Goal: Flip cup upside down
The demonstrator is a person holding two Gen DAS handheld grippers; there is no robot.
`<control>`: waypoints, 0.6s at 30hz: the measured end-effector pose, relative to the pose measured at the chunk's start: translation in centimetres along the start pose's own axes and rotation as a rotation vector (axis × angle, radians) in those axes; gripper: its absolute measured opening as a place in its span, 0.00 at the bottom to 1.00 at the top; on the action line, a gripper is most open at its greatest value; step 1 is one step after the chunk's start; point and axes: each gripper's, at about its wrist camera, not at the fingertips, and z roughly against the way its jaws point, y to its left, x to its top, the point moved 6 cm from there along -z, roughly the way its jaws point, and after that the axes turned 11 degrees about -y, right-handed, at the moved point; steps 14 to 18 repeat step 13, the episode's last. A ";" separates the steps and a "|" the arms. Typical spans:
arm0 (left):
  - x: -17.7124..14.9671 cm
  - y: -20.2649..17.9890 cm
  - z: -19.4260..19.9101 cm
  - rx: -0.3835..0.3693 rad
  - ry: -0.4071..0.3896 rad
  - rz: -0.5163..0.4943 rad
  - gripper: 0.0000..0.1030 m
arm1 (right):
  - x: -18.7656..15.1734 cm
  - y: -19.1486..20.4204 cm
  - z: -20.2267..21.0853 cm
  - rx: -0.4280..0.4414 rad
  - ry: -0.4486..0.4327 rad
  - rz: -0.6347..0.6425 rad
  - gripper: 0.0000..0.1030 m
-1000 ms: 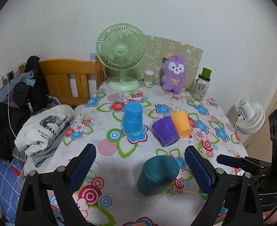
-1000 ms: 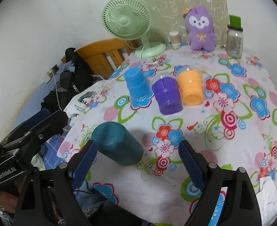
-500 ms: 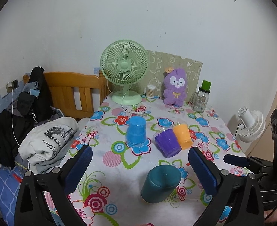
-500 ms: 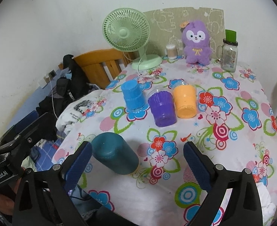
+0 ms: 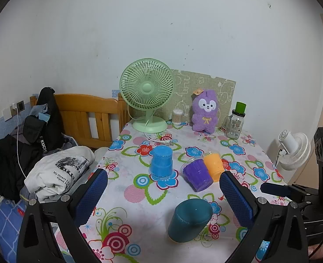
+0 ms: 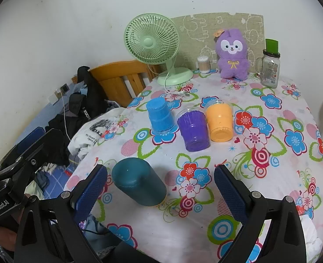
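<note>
The left wrist view looks forward from behind the left tongs [image 5: 163,195], raised above the near edge of the bench [image 5: 130,199] and facing the back wall. The teal cup [image 5: 188,220] lies between the blue pads, nearer the right one.

The right wrist view looks from behind the right tongs [image 6: 160,190], closer to the bench [image 6: 271,188] and angled steeper down onto it. Here the teal cup [image 6: 139,184] sits just beside the left pad.

Both views share the teal cup, the row of three cups beyond the tongs, and the green fan [image 5: 147,87] [image 6: 152,37] far ahead. Each view catches the other tongs at its outer edge.
</note>
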 end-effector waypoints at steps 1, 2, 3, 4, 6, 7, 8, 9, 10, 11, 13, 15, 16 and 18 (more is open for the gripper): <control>0.0 0.0 0.0 0.000 -0.001 0.000 1.00 | 0.0 0.0 0.0 0.003 0.001 -0.002 0.96; 0.0 0.0 0.0 -0.001 0.000 -0.001 1.00 | 0.0 0.0 -0.1 0.006 0.004 -0.004 0.96; 0.0 0.0 0.0 -0.001 0.000 -0.001 1.00 | -0.1 0.0 0.0 0.005 0.005 -0.004 0.96; 0.0 0.0 0.0 -0.001 0.000 -0.001 1.00 | -0.1 0.0 0.0 0.005 0.005 -0.005 0.96; 0.0 0.0 0.0 -0.002 0.000 0.001 1.00 | -0.1 0.0 0.0 0.002 0.003 -0.003 0.96; 0.0 0.0 0.0 -0.002 0.000 0.001 1.00 | -0.1 0.0 0.0 0.002 0.002 -0.003 0.96; 0.0 0.0 0.0 -0.002 0.000 0.001 1.00 | -0.1 0.0 0.0 0.002 0.002 -0.003 0.96; 0.0 0.0 0.0 -0.002 -0.003 -0.001 1.00 | -0.1 0.0 0.0 0.002 0.002 -0.003 0.96; 0.1 0.0 0.0 -0.001 -0.006 -0.004 1.00 | -0.1 0.0 0.1 0.003 0.002 -0.003 0.96; 0.1 -0.1 0.1 -0.002 -0.009 -0.007 1.00 | -0.1 0.0 0.0 0.005 0.002 -0.003 0.96; 0.1 -0.3 0.1 -0.006 -0.011 -0.012 1.00 | -0.2 -0.1 0.1 0.004 0.003 -0.004 0.96; 0.1 -0.3 0.1 -0.006 -0.011 -0.012 1.00 | -0.2 -0.1 0.1 0.004 0.003 -0.004 0.96; 0.1 -0.3 0.1 -0.006 -0.011 -0.012 1.00 | -0.2 -0.1 0.1 0.004 0.003 -0.004 0.96; 0.1 -0.3 0.1 -0.006 -0.011 -0.012 1.00 | -0.2 -0.1 0.1 0.004 0.003 -0.004 0.96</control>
